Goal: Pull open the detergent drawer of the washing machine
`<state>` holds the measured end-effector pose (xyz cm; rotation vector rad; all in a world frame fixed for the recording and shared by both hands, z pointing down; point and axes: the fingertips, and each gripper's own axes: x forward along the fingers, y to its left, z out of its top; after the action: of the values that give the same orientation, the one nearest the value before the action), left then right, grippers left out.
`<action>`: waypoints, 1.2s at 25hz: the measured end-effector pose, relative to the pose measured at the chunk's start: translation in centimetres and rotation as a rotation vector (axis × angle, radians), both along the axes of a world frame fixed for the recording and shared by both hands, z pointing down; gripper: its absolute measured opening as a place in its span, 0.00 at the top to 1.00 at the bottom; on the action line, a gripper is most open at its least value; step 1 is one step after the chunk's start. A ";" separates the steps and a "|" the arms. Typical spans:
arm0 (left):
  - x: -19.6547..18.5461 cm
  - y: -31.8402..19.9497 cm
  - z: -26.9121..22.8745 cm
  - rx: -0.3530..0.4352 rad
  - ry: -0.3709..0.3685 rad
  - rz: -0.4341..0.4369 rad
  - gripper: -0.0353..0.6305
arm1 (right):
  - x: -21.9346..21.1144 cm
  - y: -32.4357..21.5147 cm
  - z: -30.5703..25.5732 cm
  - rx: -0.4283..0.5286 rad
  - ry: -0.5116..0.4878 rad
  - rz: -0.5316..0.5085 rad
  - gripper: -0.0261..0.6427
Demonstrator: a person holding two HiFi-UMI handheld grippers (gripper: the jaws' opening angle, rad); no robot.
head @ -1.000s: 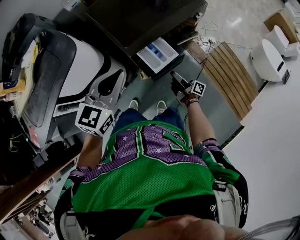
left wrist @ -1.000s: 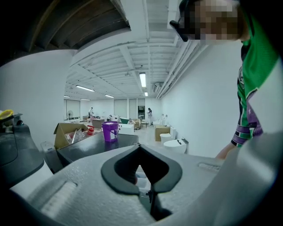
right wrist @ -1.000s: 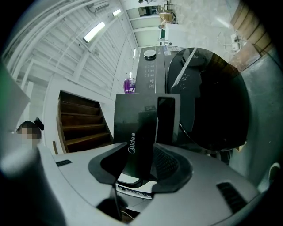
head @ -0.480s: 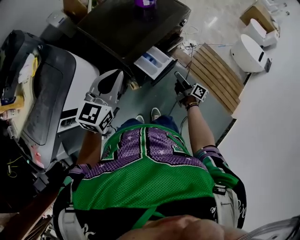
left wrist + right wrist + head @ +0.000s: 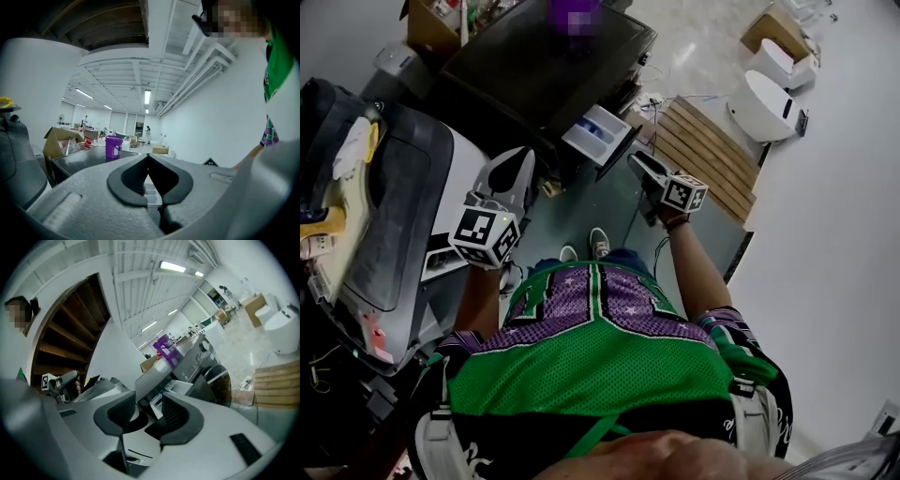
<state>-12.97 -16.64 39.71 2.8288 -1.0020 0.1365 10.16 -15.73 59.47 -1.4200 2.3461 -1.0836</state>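
Note:
The washing machine (image 5: 553,56) has a dark top, and its white detergent drawer (image 5: 598,134) with blue compartments stands pulled out from the front. My right gripper (image 5: 636,161) hangs just right of the drawer, apart from it. It is open, with nothing between the jaws (image 5: 147,405). In the right gripper view the drawer (image 5: 174,387) shows beyond the jaws. My left gripper (image 5: 525,156) is left of the drawer, shut and empty (image 5: 148,157), with its tips meeting. A sliver of the drawer (image 5: 150,191) shows through the hollow between its pads.
A purple cup (image 5: 113,146) stands on the machine's top, beside a cardboard box (image 5: 431,28). A big grey-and-white machine (image 5: 412,178) fills the left. A wooden slat pallet (image 5: 708,150) and white appliances (image 5: 764,98) lie to the right. The person's feet (image 5: 581,248) stand on the floor below the drawer.
My right gripper has risen and rolled, staying beside the open drawer. The left gripper has moved a little toward the machine. The drawer stands out throughout.

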 end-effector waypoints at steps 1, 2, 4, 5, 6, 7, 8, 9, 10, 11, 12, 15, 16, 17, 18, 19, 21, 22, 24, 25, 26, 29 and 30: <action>-0.3 0.1 0.0 -0.003 0.007 -0.001 0.93 | -0.6 0.1 -1.1 0.015 0.045 0.007 0.71; -0.6 0.2 -0.1 -0.005 0.013 -0.003 0.93 | -1.2 0.2 -2.4 0.034 0.092 0.019 0.71; -1.1 0.5 -0.2 -0.001 0.020 0.003 0.93 | -2.1 0.4 -5.2 0.074 0.172 0.053 0.71; -1.3 0.7 -0.3 0.006 0.021 0.011 0.93 | -2.5 0.5 -6.3 0.095 0.207 0.069 0.71; -1.5 0.8 -0.4 0.012 0.022 0.019 0.93 | -2.7 0.7 -7.4 0.115 0.240 0.085 0.71; -1.6 0.9 -0.6 0.014 0.027 0.024 0.93 | -2.9 0.8 -8.5 0.133 0.272 0.101 0.71; -1.6 1.1 -0.8 0.014 0.036 0.027 0.93 | -3.1 0.9 -9.5 0.148 0.303 0.114 0.71; -1.7 1.2 -1.1 0.014 0.044 0.029 0.93 | -3.4 1.1 -10.3 0.161 0.330 0.118 0.71; -1.8 1.4 -1.3 0.016 0.049 0.034 0.93 | -3.8 1.4 -11.0 0.173 0.352 0.118 0.71; -1.8 1.5 -1.3 0.019 0.050 0.041 0.93 | -4.1 1.7 -11.6 0.184 0.370 0.117 0.71; -1.8 1.6 -1.4 0.025 0.049 0.050 0.93 | -4.5 2.0 -12.2 0.195 0.384 0.118 0.71; -1.8 1.4 -1.4 0.041 0.045 0.065 0.93 | -5.2 2.6 -14.1 0.218 0.410 0.129 0.71; -1.8 1.3 -1.5 0.042 0.048 0.065 0.93 | -5.2 2.8 -14.5 0.228 0.419 0.133 0.71; -1.9 1.2 -1.6 0.043 0.051 0.065 0.93 | -5.2 2.9 -15.0 0.236 0.430 0.139 0.71; -1.9 1.2 -1.7 0.045 0.053 0.064 0.93 | -5.2 2.9 -15.4 0.243 0.441 0.146 0.71; -2.0 1.1 -1.9 0.048 0.055 0.063 0.93 | -5.2 3.0 -15.8 0.249 0.450 0.149 0.71; -2.3 1.0 -2.1 0.052 0.059 0.062 0.93 | -5.3 3.1 -16.6 0.262 0.460 0.157 0.71; -2.4 0.9 -2.1 0.052 0.060 0.061 0.93 | -5.3 3.1 -17.0 0.269 0.461 0.163 0.71; -2.5 0.6 -2.0 0.051 0.061 0.059 0.93 | -5.2 3.1 -17.9 0.287 0.469 0.182 0.71; -2.5 0.4 -2.1 0.051 0.061 0.059 0.93 | -5.1 3.0 -18.4 0.297 0.477 0.191 0.71; -2.5 0.3 -2.2 0.053 0.061 0.058 0.93 | -5.1 2.9 -18.9 0.304 0.483 0.199 0.71; -2.3 -0.4 -2.7 0.063 0.064 0.049 0.93 | -4.6 2.7 -20.0 0.301 0.444 0.235 0.71; -2.3 -0.7 -2.9 0.064 0.065 0.041 0.93 | -4.3 2.6 -20.4 0.293 0.414 0.251 0.71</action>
<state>-15.26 -17.35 36.81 2.8922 -0.9517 0.0166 5.83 -13.16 39.03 -1.8902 2.3627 -0.3875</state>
